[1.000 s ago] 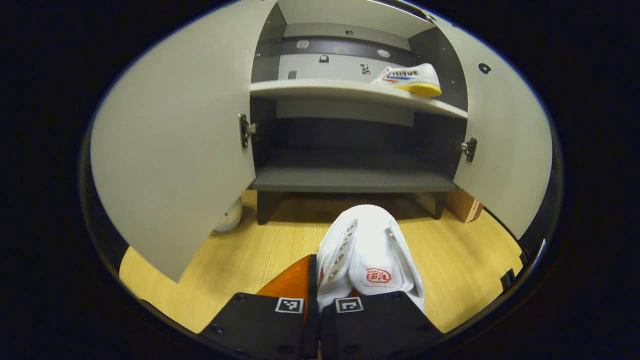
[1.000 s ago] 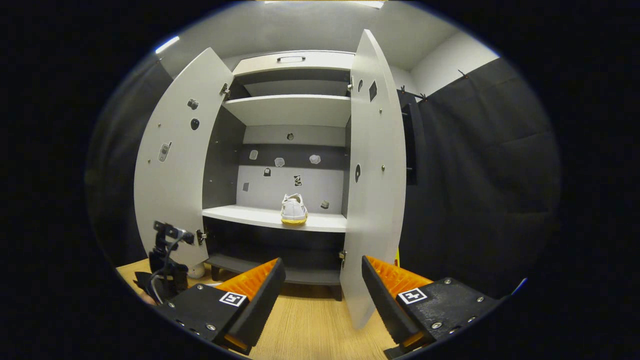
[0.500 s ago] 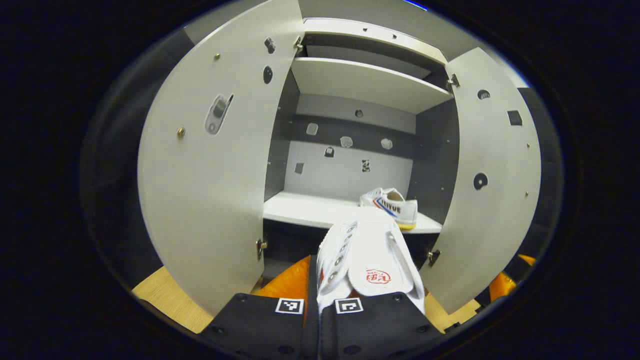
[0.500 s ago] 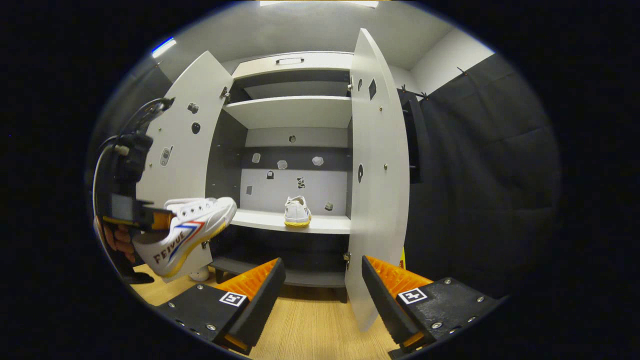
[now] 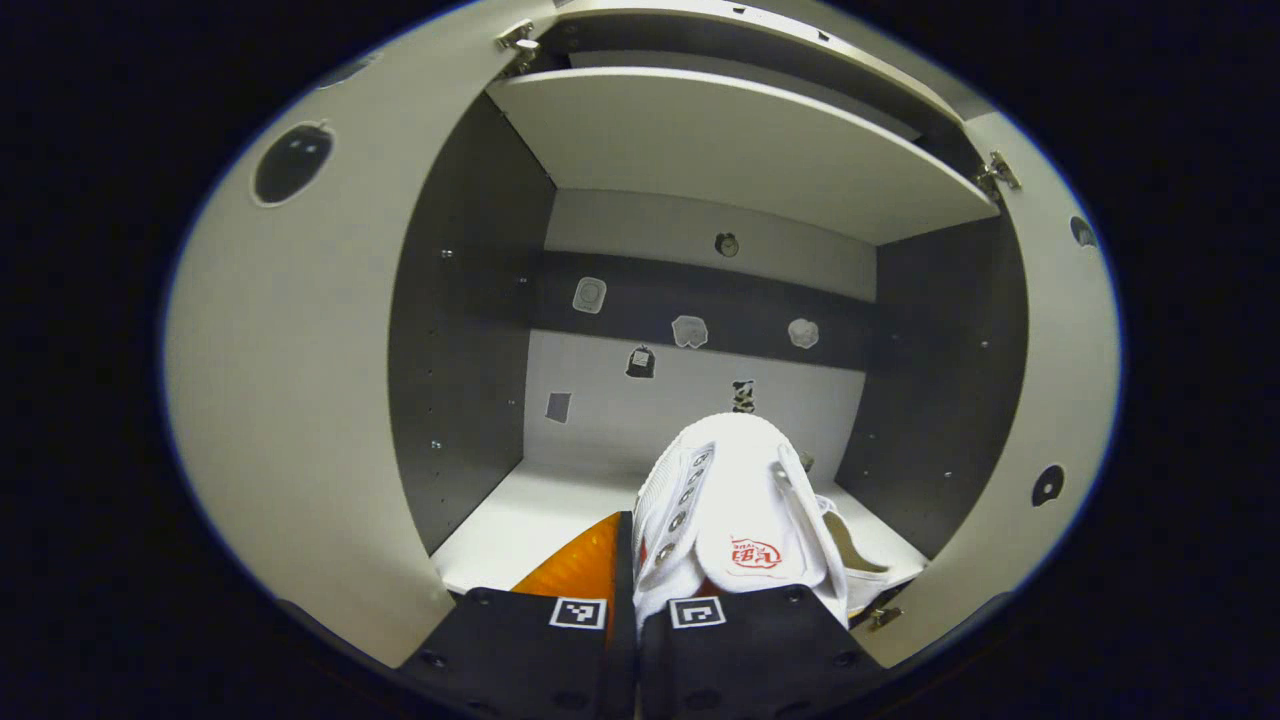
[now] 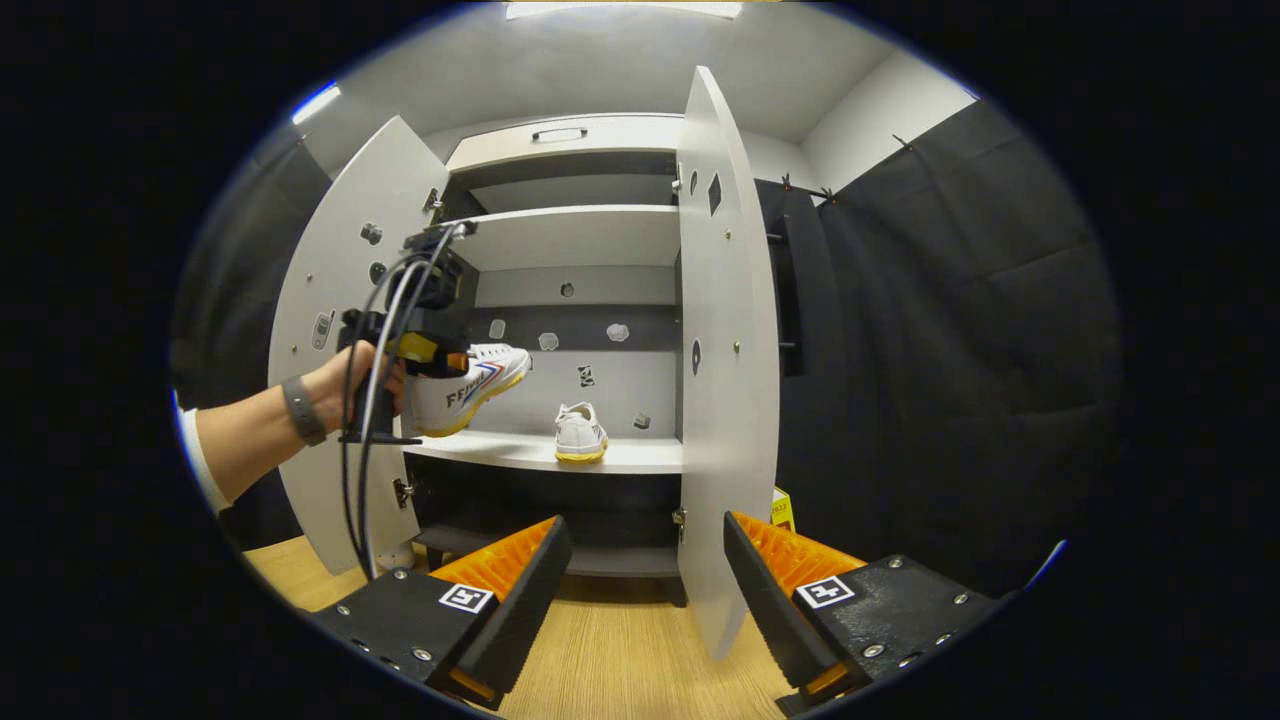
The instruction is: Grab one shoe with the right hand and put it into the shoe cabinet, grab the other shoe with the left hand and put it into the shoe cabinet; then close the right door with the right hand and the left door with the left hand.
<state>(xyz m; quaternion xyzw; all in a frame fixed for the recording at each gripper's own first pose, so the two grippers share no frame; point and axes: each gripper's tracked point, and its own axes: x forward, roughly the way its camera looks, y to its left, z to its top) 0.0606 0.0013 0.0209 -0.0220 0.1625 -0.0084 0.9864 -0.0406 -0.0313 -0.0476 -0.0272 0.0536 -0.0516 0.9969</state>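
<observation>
Left gripper view first: the left gripper (image 5: 630, 560) sits at the bottom with its fingers clamped on the heel end of a white shoe (image 5: 730, 510), toe pointing away into the shoe cabinet (image 5: 470, 330); the shoe hangs just above the near edge of the white middle shelf (image 5: 530, 520), whether it touches I can't tell; just to its right on that shelf peeks a bit of the other shoe (image 5: 850, 550), mostly hidden; the cabinet has dark grey side walls, a paler back panel with a dark band and a few small stickers (image 5: 690, 330) on it, and another white shelf (image 5: 740, 150) overhead; the left door (image 5: 290, 400) and right door (image 5: 1050, 400) both stand wide open at the sides.

Right gripper view: the right gripper (image 6: 640, 590) is low and well back from the cabinet, fingers spread apart with nothing between them, hovering over a light wood-look floor (image 6: 620, 670); farther off on the left a hand (image 6: 345, 385) with a wristband holds the left gripper up at shelf height, the white shoe in it poking past the open left door into the cabinet; the other shoe stands on the middle shelf, heel towards us, roughly mid-shelf, apart from the held one; the right door juts out towards the camera, edge-on; black cloth wall (image 6: 950, 350) to the right, pale ceiling with a light strip (image 6: 620, 10) up top.
</observation>
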